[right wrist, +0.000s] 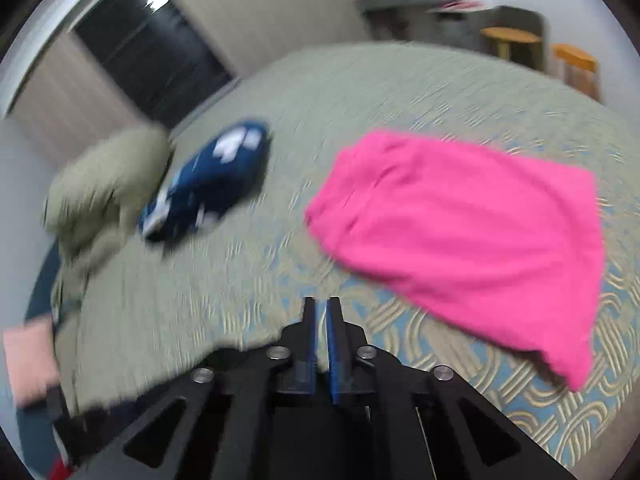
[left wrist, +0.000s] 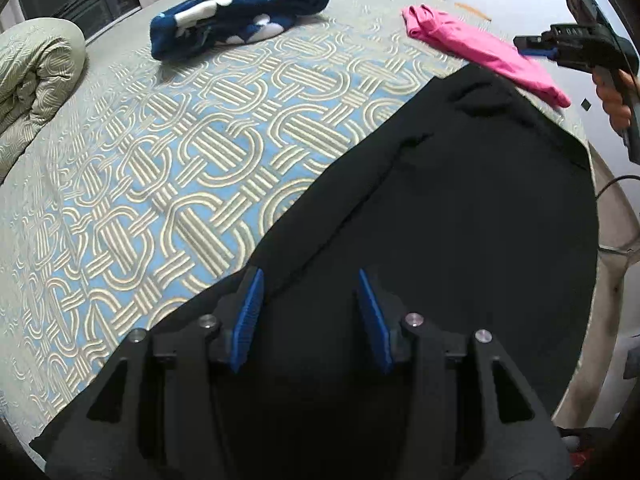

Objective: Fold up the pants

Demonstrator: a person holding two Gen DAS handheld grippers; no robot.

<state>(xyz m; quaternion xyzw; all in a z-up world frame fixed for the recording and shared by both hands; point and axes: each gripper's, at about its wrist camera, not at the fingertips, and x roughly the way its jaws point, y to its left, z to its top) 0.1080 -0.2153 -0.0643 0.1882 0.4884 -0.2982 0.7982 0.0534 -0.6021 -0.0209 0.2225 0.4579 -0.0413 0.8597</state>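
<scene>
My left gripper (left wrist: 310,280) hangs over the black pants (left wrist: 460,208), and its two blue pads (left wrist: 250,312) stand apart with only dark cloth below them; they press on nothing, so this gripper is released. The pants lie spread on the bed cover (left wrist: 180,160), at the near right side of it, and one edge of them runs slanting across the woven ring pattern. My right gripper (right wrist: 321,304) is above the cover, close to a pink garment (right wrist: 460,240) that lies flat there. Its pads are almost together, with a thin gap left between them, and I see no cloth in this gap, so it holds nothing. In the left wrist view a person's hand (left wrist: 616,100) carries this right gripper beside the far end of the pants, just at the pink garment. Farther on the bed lie a folded navy blanket with white marks (left wrist: 240,16) and a rolled beige quilt (left wrist: 36,80), well apart from the pants. There is no box or basket in view.
</scene>
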